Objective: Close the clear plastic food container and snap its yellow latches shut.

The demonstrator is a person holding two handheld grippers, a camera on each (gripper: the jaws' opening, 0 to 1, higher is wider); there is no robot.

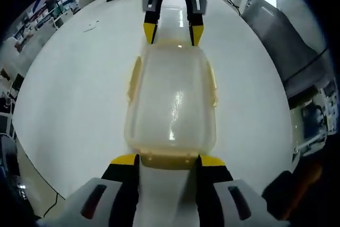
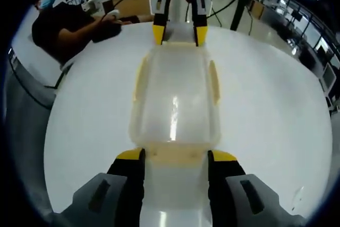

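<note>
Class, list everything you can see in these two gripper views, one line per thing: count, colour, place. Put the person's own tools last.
Food container: one, clear plastic with its lid on, middle of the table, lying between the two grippers.
Latches: yellow, one on each of the four sides; the end one lies between the left gripper's jaws.
Table: one, white, round, under the container.
Person: one, in dark clothing, seated at the table's far edge in the right gripper view.
Left gripper: one, grey and black with yellow tips, jaws astride one end latch.
Right gripper: one, same colours, jaws astride the opposite end latch.
</note>
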